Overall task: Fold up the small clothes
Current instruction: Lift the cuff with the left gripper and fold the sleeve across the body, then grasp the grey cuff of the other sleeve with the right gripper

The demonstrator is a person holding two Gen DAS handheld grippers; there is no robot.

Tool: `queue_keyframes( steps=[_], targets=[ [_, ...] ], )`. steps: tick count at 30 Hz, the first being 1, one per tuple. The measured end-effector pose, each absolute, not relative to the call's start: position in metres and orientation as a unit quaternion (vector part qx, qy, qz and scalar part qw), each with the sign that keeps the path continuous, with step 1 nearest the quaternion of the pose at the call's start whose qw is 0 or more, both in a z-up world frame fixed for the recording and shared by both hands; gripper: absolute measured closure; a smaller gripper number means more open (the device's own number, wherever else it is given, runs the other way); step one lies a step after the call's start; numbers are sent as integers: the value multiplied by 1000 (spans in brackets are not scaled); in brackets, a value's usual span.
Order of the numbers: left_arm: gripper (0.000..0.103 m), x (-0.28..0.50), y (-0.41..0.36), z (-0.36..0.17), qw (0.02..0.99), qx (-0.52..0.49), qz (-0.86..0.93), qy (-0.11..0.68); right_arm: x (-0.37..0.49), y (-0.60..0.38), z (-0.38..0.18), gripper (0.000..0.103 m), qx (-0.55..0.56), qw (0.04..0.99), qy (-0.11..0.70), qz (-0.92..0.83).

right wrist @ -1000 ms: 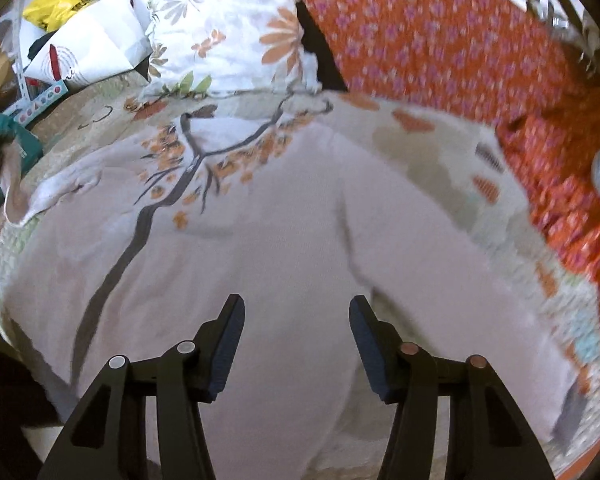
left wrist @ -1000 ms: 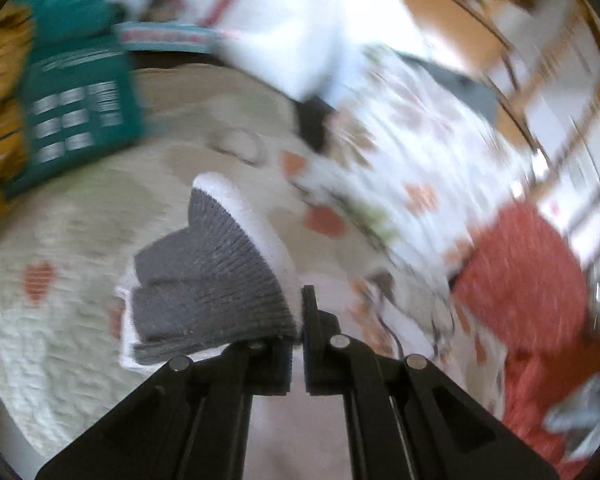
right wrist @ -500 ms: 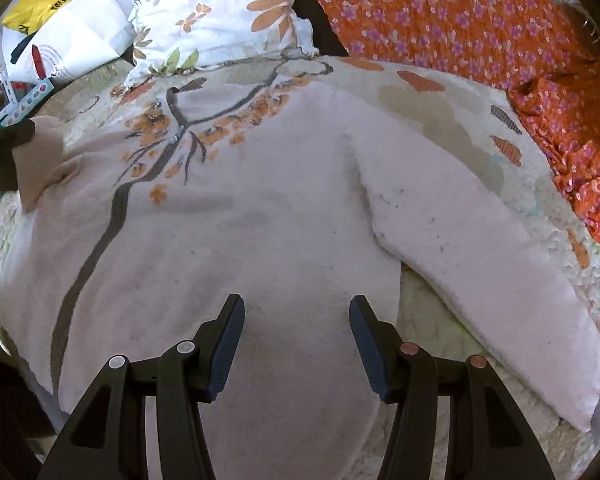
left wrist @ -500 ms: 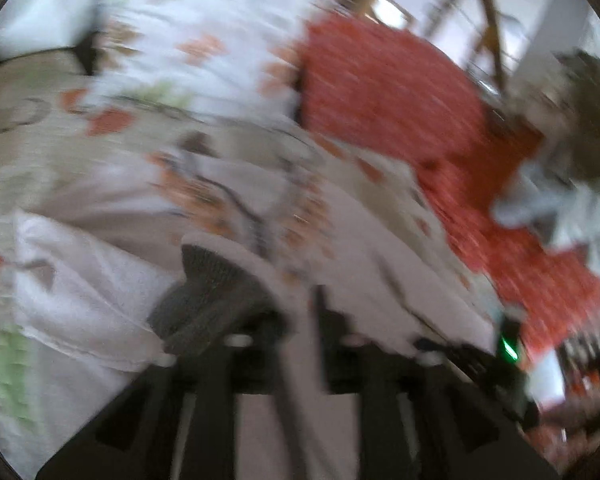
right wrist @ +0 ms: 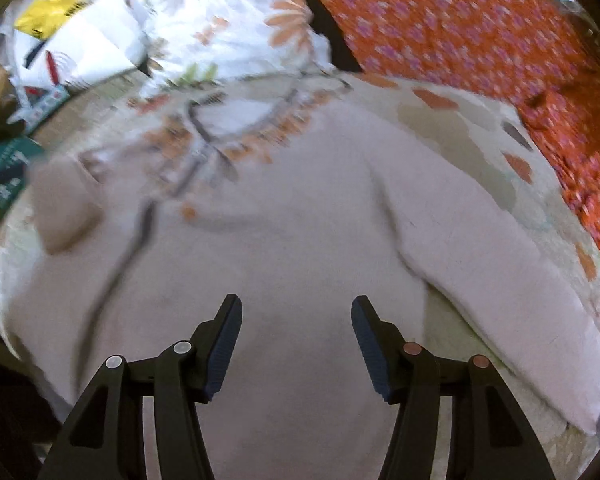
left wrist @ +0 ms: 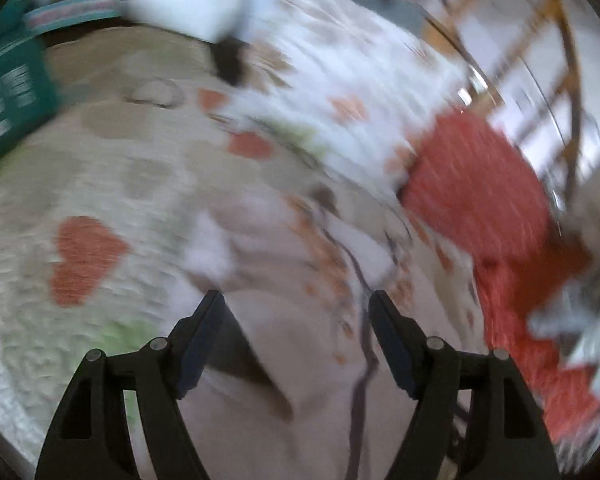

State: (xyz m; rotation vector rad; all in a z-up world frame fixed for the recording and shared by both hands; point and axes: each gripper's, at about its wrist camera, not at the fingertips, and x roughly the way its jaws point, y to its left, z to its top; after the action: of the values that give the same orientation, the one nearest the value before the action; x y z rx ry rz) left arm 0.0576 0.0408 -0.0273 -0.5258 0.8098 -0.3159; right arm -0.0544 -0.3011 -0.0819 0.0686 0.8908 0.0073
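Observation:
A pale pink sweater [right wrist: 300, 232] with a brown tree print lies spread flat on the quilt. Its right sleeve [right wrist: 500, 280] stretches toward the lower right. Its left sleeve [right wrist: 64, 208] is turned in over the body and shows only as a blur. My right gripper [right wrist: 297, 302] hovers open over the sweater's lower body with nothing between its fingers. In the blurred left wrist view, my left gripper [left wrist: 296, 300] is above the sweater [left wrist: 308, 380], jaws opening, nothing between them. A dark wedge [left wrist: 256, 368] lies by its left finger; cuff or shadow, I cannot tell.
The quilt [left wrist: 88, 256] has orange hearts. A floral pillow [right wrist: 236, 28] and an orange patterned cloth [right wrist: 460, 28] lie behind the sweater. White bags [right wrist: 84, 40] and a teal pack [left wrist: 8, 96] crowd the far left. Wooden chair rails [left wrist: 540, 40] stand at the right.
My left gripper was shut on the sleeve's grey cuff, swung it over the sweater, then opened and let it go. My right gripper stayed open and came a little nearer the sweater.

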Motion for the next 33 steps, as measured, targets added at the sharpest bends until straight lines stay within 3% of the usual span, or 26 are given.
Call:
queue_keyframes(
  steps=[7,12,16,19,22,23,24,25,33],
  targets=[
    [24,32,100,-12,881,-321,-109,331,-7,-206,-51,37,10,905,411,114],
    [22,28,137,-18,867,-363,-80,331,12,-117,-46,37,-106,902,390,153],
    [22,30,143,-23,861,-372,-78,338,23,-38,-47,37,-278,878,349,174],
    [22,32,142,-24,860,-370,-83,343,38,1,-68,36,-400,822,356,196],
    [22,31,139,-24,862,-363,-88,344,64,13,-88,38,-442,791,383,180],
    [22,30,139,-24,862,-361,-88,344,69,9,-89,66,-435,789,394,180],
    [22,30,138,-24,861,-362,-87,346,78,1,-85,88,-405,793,420,176],
    [22,31,137,-25,860,-363,-88,348,84,-8,-75,99,-369,808,425,172],
    [22,30,133,-31,847,-386,-94,353,81,-188,14,98,-15,918,391,69]
  ],
)
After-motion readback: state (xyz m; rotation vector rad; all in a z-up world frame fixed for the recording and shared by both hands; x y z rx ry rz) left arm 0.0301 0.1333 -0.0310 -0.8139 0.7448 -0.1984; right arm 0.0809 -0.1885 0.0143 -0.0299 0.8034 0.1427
